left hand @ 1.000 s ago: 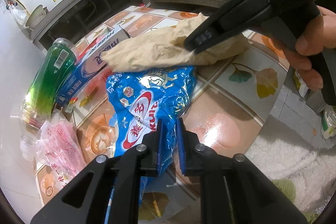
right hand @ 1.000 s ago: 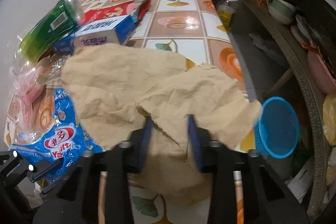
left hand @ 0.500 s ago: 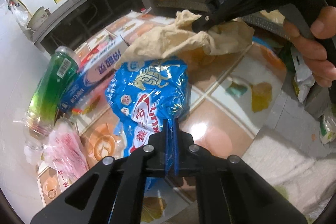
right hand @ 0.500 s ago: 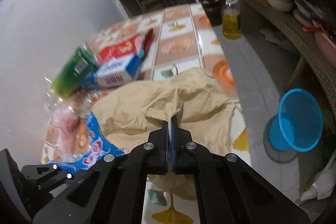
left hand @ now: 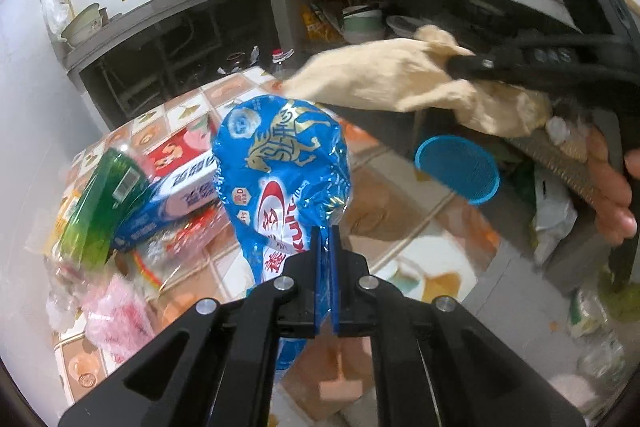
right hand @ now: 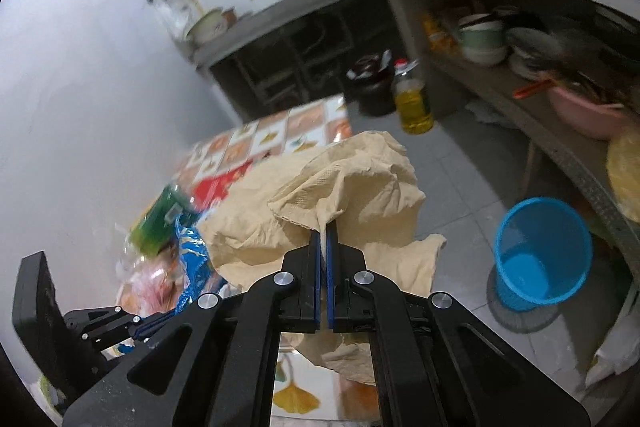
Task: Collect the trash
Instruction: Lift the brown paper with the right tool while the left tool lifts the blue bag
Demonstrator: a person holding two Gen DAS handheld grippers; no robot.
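Observation:
My left gripper (left hand: 325,239) is shut on a shiny blue snack bag (left hand: 280,163), which hangs lifted above the tiled table (left hand: 400,227). My right gripper (right hand: 323,239) is shut on a crumpled tan paper sheet (right hand: 352,187), also raised off the table. In the left wrist view the right gripper (left hand: 456,65) holds that tan paper (left hand: 384,75) at the upper right, with a hand (left hand: 612,195) on its handle. The left gripper (right hand: 140,329) and the blue bag (right hand: 192,251) appear at the lower left of the right wrist view. A blue mesh waste basket (right hand: 540,251) stands on the floor to the right of the table.
On the table's left lie a green bottle (left hand: 100,199), a blue-and-white box (left hand: 180,199), a red box (left hand: 176,151) and pink plastic wrap (left hand: 116,315). An oil bottle (right hand: 412,99) stands on the floor beyond the table. Shelves with bowls (right hand: 484,43) run along the right.
Both grippers closed, the left on the blue bag and the right on the tan paper, then lifted them off the table. The right gripper swung the paper rightward toward the basket side.

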